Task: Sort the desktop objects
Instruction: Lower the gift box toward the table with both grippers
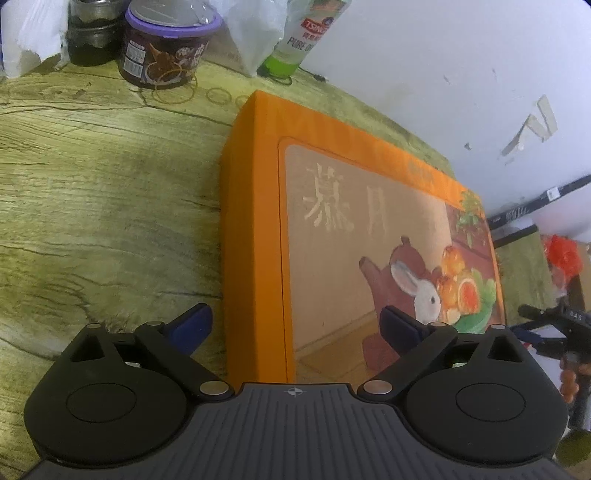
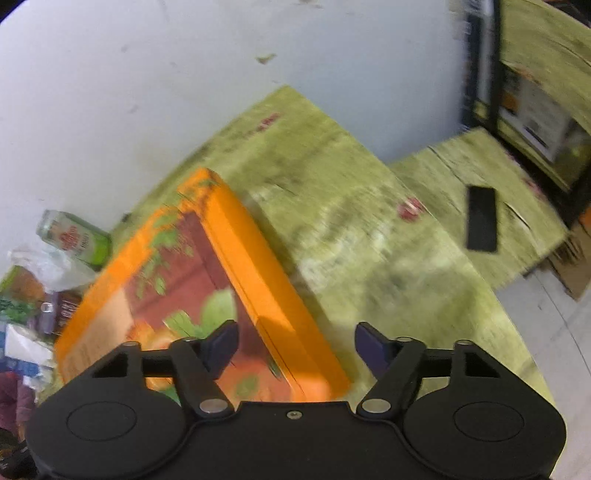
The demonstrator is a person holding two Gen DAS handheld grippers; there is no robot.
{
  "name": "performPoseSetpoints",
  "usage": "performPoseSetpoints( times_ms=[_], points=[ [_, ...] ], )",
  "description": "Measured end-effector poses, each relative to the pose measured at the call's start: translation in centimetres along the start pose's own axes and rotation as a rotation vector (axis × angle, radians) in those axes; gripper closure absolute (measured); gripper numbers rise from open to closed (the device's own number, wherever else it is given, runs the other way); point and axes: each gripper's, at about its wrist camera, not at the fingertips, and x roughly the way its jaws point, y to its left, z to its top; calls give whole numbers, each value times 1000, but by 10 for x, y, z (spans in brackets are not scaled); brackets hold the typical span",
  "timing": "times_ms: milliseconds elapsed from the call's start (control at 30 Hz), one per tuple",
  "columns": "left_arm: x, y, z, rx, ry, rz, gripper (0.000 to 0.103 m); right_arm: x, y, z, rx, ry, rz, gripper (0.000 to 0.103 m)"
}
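A large flat orange gift box [image 1: 332, 229] with a rabbit picture lies on the wood-grain table [image 1: 103, 206]. My left gripper [image 1: 295, 325] hangs open over the box's near left edge, one blue finger over the table, the other over the lid. In the blurred right wrist view the same orange box [image 2: 207, 291] lies at lower left. My right gripper [image 2: 295, 347] is open above the box's right edge, with nothing between its fingers.
Along the back stand a purple-lidded cup [image 1: 166, 44], a dark jar [image 1: 92, 33], a white plastic bag [image 1: 251, 33] and a green bottle [image 1: 303, 37]. Rubber bands [image 1: 218, 96] lie beside the cup. A black phone [image 2: 482, 218] lies on a lower tabletop at right.
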Motion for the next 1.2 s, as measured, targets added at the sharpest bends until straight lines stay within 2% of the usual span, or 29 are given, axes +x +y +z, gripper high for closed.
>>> performPoseSetpoints(
  times_ms=[33, 167, 200, 233, 500, 767, 967, 1100, 1200],
  points=[
    [1, -1, -1, 9, 5, 8, 6, 0, 0, -3, -1, 7, -14, 46],
    [6, -7, -4, 39, 18, 37, 11, 2, 0, -13, -5, 34, -68, 49],
    [7, -8, -4, 44, 21, 44, 12, 2, 0, -15, -6, 41, -82, 55],
    [8, -8, -5, 46, 22, 51, 13, 2, 1, -18, -7, 48, -95, 56],
    [7, -3, -9, 14, 23, 69, 16, 9, 8, -20, -61, 97, -157, 59],
    [8, -5, -6, 5, 28, 73, 15, 10, 7, -19, -71, 118, -159, 59],
    [-13, -16, 7, 63, -42, 104, 17, -9, 29, -7, -130, 67, -148, 58],
    [-25, -31, 28, 135, -120, 123, 17, -10, 50, 15, -187, -2, -118, 58],
    [-26, -43, 43, 181, -162, 129, 17, -2, 61, 25, -213, -17, -106, 58]
  ],
)
